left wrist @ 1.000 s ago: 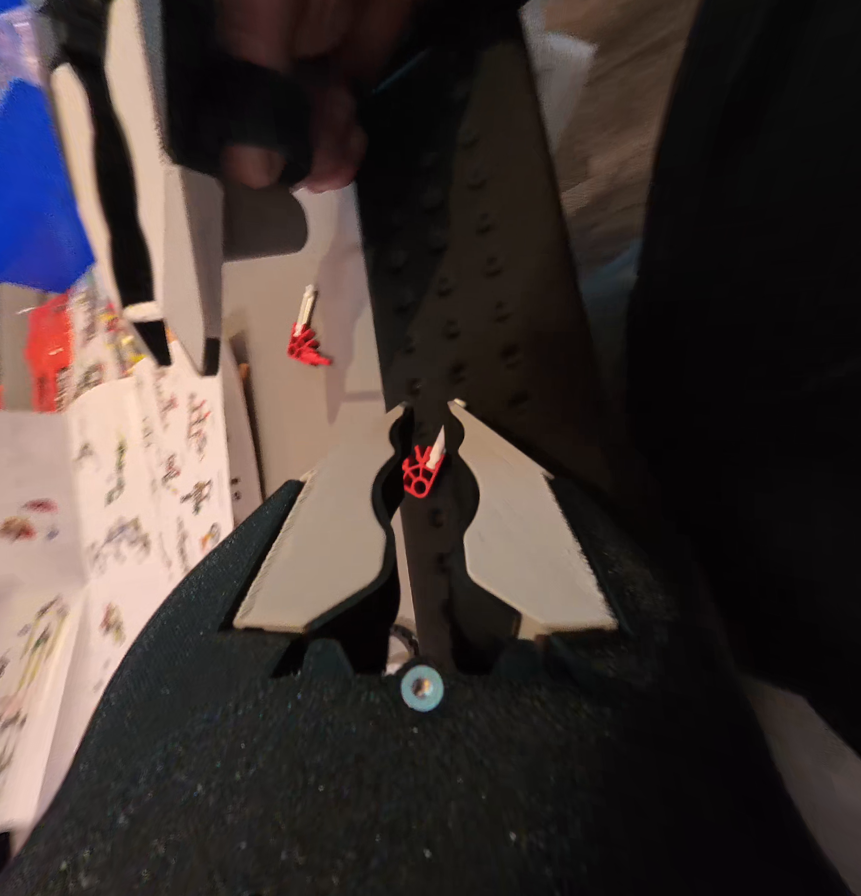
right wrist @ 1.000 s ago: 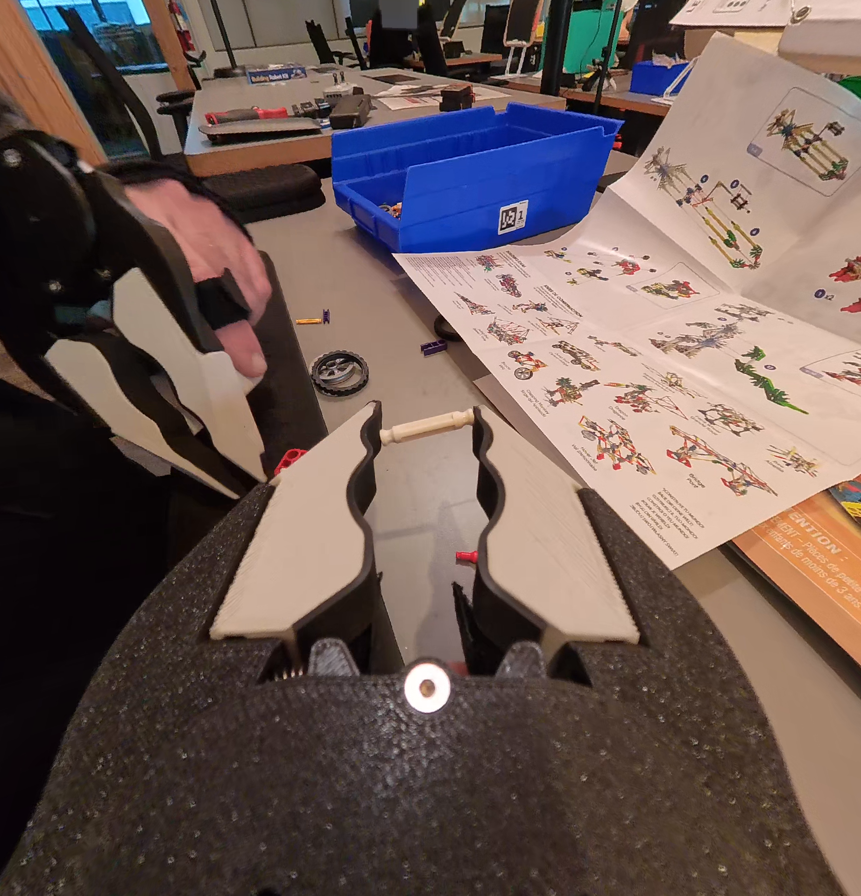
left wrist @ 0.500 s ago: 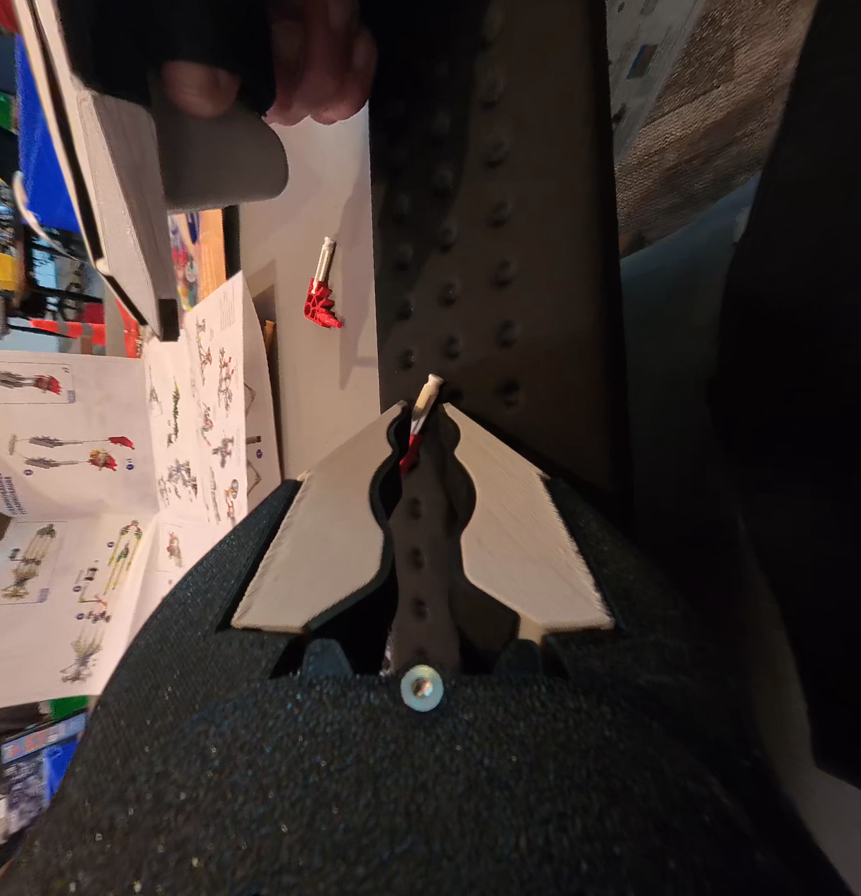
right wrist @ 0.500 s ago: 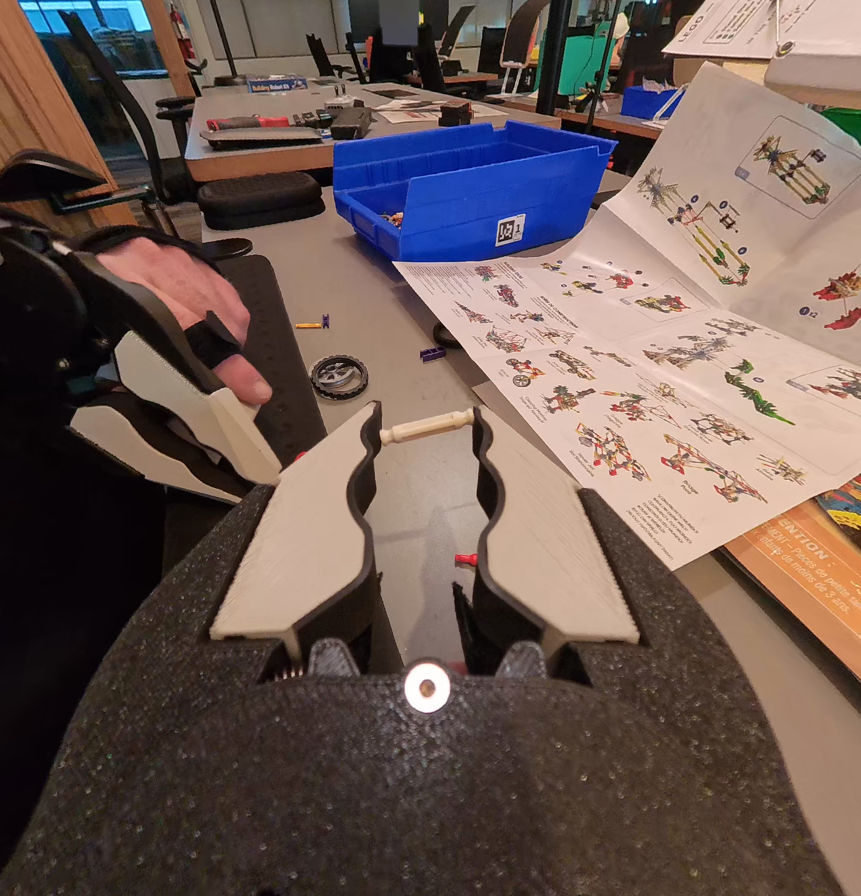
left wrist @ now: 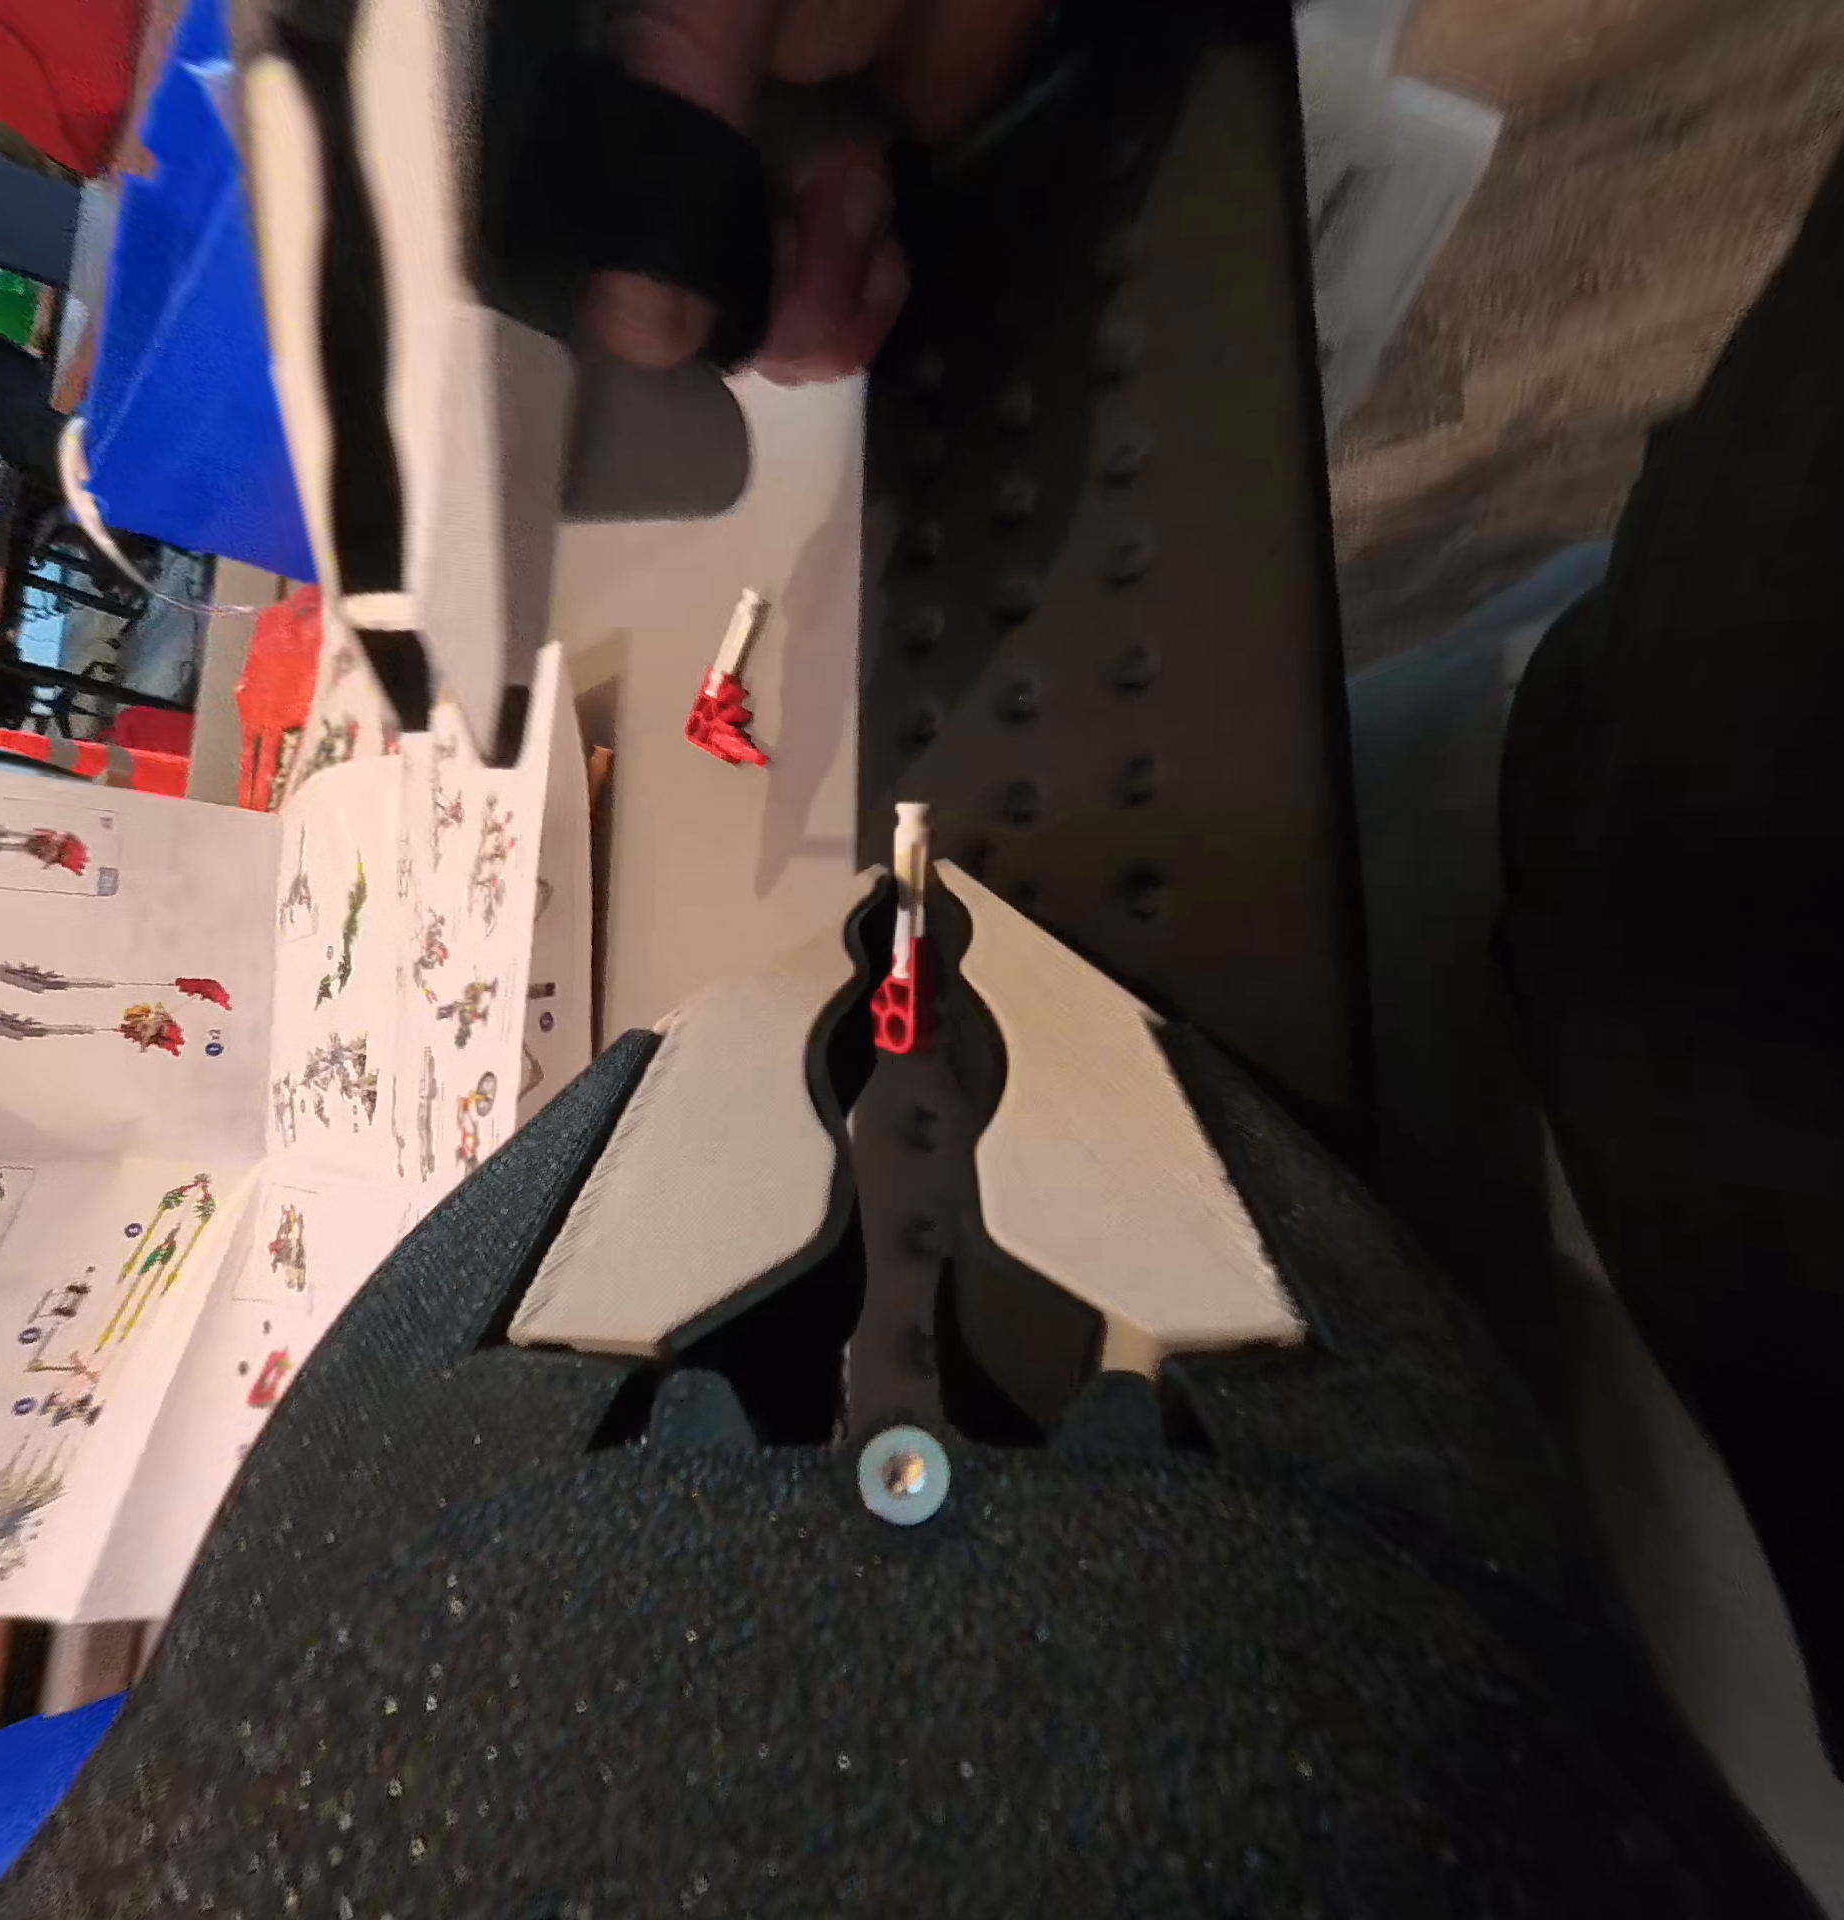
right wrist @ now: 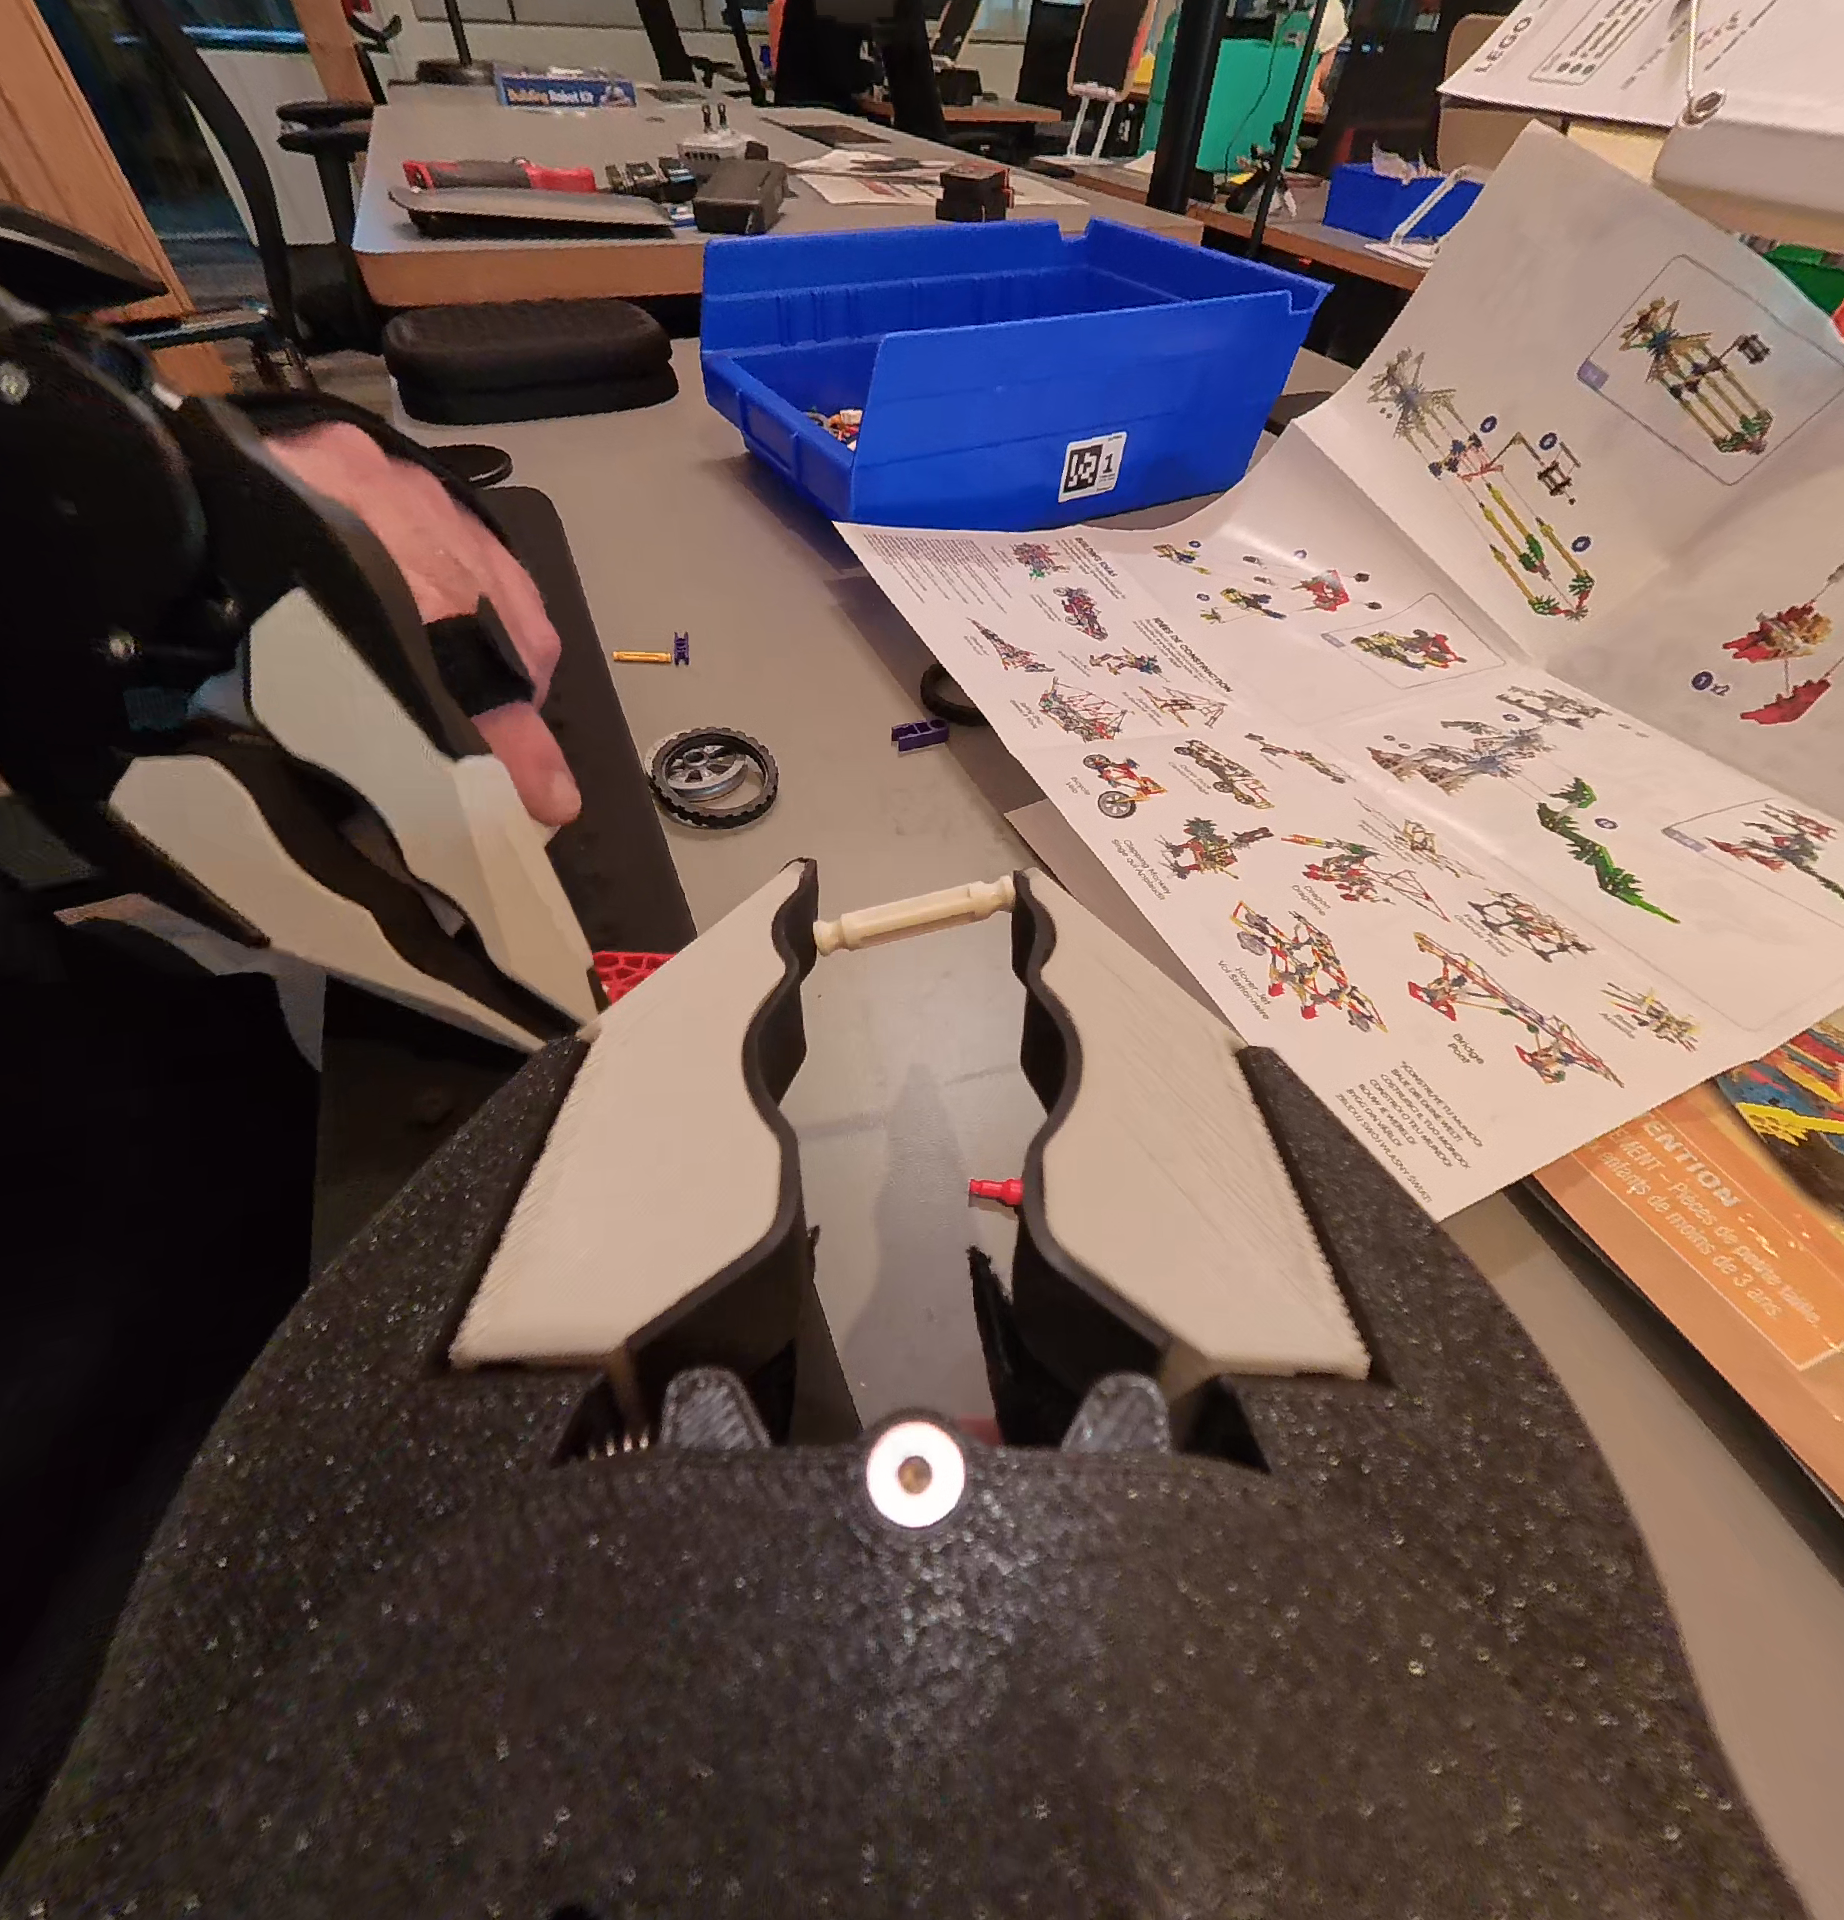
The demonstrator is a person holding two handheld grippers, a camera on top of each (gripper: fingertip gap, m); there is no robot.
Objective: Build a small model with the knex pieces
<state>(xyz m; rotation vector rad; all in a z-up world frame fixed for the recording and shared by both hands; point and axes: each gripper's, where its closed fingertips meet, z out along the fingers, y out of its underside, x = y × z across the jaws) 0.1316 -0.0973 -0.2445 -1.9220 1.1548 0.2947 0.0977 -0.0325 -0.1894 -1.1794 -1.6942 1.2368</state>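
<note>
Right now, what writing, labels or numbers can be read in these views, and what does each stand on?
I do not quote writing, so I list only what bears it.
Blue bin: white code sticker on its front wall.
Unfolded sheet: small print beside the model drawings.
Orange booklet: large print along its edge.
Blue sign on the far table: short print.
Left wrist view: the sheet's print is too blurred to read.
</note>
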